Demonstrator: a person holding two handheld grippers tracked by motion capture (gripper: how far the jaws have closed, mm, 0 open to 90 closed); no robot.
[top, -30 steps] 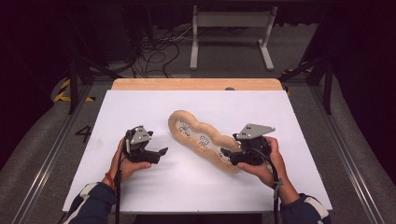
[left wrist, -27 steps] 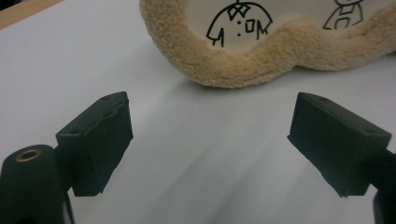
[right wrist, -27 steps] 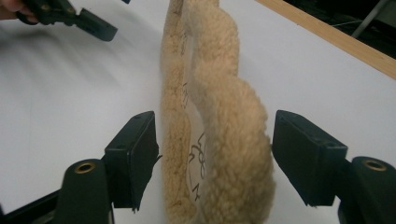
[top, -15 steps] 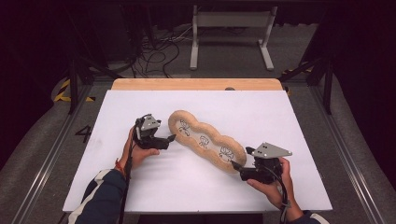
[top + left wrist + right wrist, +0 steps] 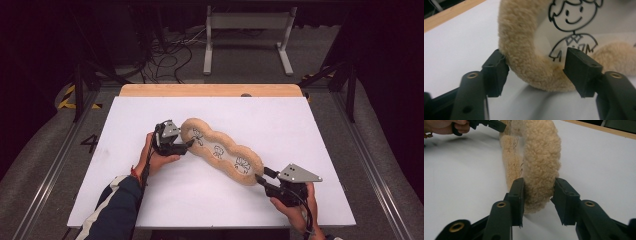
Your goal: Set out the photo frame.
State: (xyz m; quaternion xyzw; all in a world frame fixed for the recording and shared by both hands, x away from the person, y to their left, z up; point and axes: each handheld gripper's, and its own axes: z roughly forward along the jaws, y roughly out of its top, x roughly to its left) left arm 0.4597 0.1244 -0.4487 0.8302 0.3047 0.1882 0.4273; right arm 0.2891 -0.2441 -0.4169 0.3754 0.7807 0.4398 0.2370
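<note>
Lying diagonally across the white table (image 5: 300,130), the long plush mat (image 5: 220,150) runs from about ten o'clock near the table's middle down toward four o'clock. Its rim is tan and fleecy; its pale inner face carries three black line drawings, one of them a smiling cartoon figure (image 5: 571,27) in the left gripper view.

At the mat's ten o'clock end sits the left gripper (image 5: 186,145), held in the person's left hand (image 5: 156,159). In the left gripper view its jaws stand fairly wide, straddling the curved fleecy rim: the left jaw touches the rim's outer edge, while the right jaw sits over the inner face, and whether it presses there cannot be told.

At the four o'clock end, the right gripper (image 5: 259,179) meets the mat's tip, with the right hand (image 5: 296,207) behind it. In the right gripper view the jaws sit narrow on either side of the rim, both pads against the fleece, pinching it.

A wooden strip (image 5: 210,90) borders the table at twelve o'clock.
</note>
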